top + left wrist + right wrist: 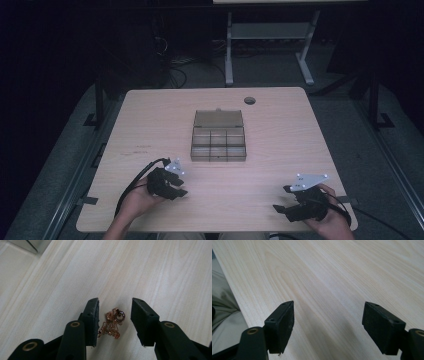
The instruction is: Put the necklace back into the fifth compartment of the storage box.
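While the left gripper (113, 321) hovers low over the pale wooden table (150, 120), we see a small rose-gold chain necklace with a dark ring pendant (112, 323) lying bunched in a heap right between its two black jaws. The near jaw looks to sit almost against the tangle, the far jaw stands a little off it; the pads are not pressing yet, so we call this gripper unclenched, with the necklace bracketed but not gripped. The heap lies flat on the wood, which is why the jaws come in so low and straddle it: a loose chain gives no edge to catch, so we judge it has to be pinched as one clump.

Moving across, ahead of that gripper and toward the middle of the table sits a smoky transparent plastic organiser box with small compartments (219, 136), its lid tipped back, likely waiting for the jewellery.

Over at the right gripper (328, 326), jaws spread wide above bare wood, nothing between them. We read it as released and idle, parked near the table's front edge, well apart from the box.
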{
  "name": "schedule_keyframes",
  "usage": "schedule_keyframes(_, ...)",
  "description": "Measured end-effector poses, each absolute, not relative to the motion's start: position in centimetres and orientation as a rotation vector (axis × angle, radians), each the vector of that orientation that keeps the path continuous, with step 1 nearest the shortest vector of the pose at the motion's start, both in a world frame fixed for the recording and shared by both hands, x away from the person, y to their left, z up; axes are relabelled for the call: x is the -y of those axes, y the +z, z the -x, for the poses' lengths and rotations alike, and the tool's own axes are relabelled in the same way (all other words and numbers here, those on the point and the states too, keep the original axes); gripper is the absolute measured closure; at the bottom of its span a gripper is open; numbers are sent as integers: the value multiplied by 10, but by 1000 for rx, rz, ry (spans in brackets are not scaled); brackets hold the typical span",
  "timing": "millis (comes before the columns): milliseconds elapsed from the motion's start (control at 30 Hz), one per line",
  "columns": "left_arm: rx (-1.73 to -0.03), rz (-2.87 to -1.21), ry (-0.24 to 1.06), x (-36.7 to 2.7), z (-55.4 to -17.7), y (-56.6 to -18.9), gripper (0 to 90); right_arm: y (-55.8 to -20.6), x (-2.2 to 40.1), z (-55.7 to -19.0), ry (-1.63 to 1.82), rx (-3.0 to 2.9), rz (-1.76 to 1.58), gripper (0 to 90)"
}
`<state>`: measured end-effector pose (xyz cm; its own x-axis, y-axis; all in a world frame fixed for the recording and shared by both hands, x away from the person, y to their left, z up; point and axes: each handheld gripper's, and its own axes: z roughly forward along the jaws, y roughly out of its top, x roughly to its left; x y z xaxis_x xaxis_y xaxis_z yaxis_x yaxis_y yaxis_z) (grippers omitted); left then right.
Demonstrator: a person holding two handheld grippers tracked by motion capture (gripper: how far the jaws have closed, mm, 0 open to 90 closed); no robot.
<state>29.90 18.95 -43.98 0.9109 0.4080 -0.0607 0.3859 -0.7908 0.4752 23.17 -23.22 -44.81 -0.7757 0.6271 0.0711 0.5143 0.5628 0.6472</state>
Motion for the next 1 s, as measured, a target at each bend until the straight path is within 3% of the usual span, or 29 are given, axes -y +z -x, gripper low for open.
schedule_keyframes(333, -551, -2616, 103, -185, -298, -444, 649, -447, 232, -232, 1017, -2623, -960, 255)
schedule_keyframes(633, -514, -2618, 116, -183, -294, -444, 809, -447, 232, -232, 1017, -2619, -961, 254)
schedule_keyframes(1000, -559, -2606, 70, -187, -300, -443, 840, -447, 233, -232, 1014, -2616, -959, 255)
